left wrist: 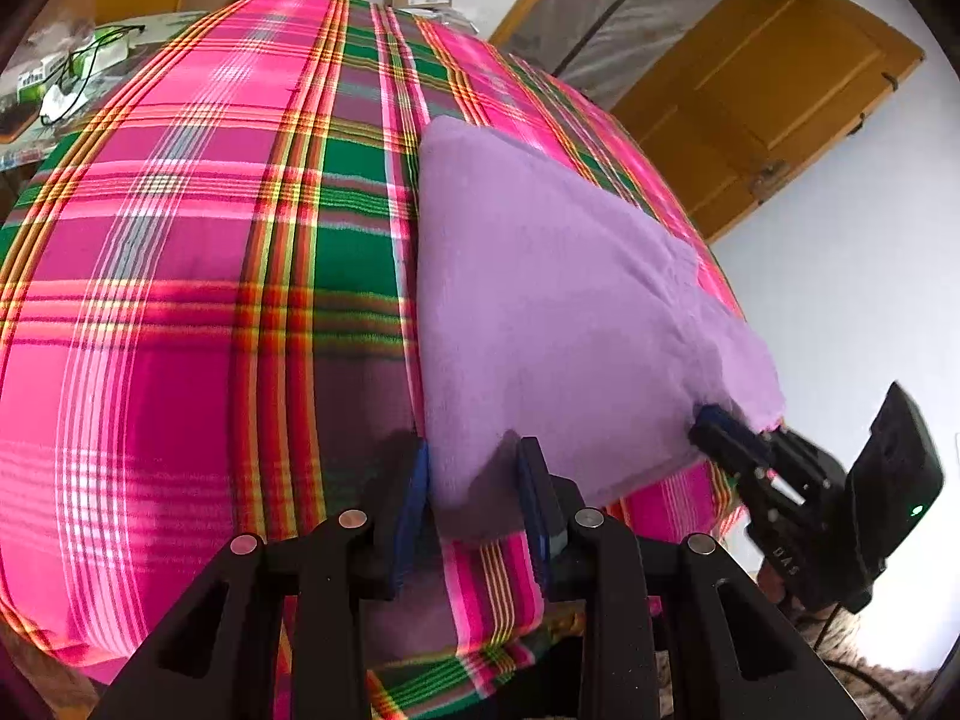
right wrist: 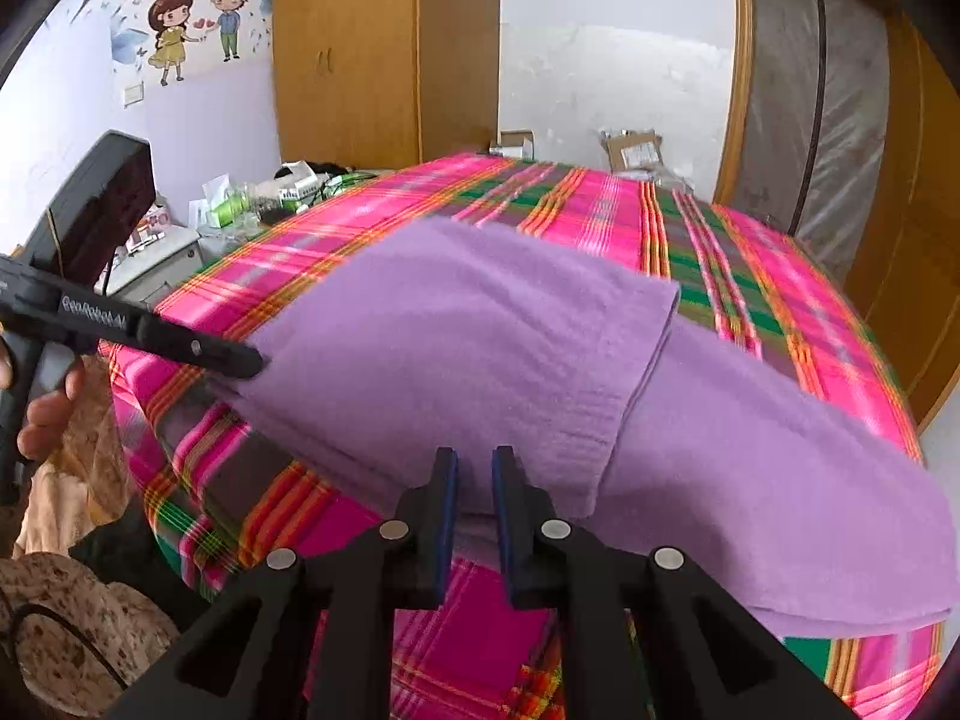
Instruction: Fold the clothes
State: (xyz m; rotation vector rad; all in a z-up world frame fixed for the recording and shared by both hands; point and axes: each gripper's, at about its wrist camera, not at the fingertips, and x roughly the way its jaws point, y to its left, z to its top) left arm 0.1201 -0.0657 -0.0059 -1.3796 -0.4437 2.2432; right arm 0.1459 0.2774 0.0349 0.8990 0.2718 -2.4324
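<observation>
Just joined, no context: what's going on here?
A person is folding a purple cloth on a bed under a pink plaid blanket, with tongs in each hand. The left tongs grip the cloth's near-left corner; the right tongs pinch its near edge further right. The cloth is already doubled over, with one layer lying across another.

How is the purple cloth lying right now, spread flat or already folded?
Folded at least once: the purple cloth shows an upper layer whose edge steps down onto a lower layer on the plaid bed cover. Further folds: cannot tell.
</observation>
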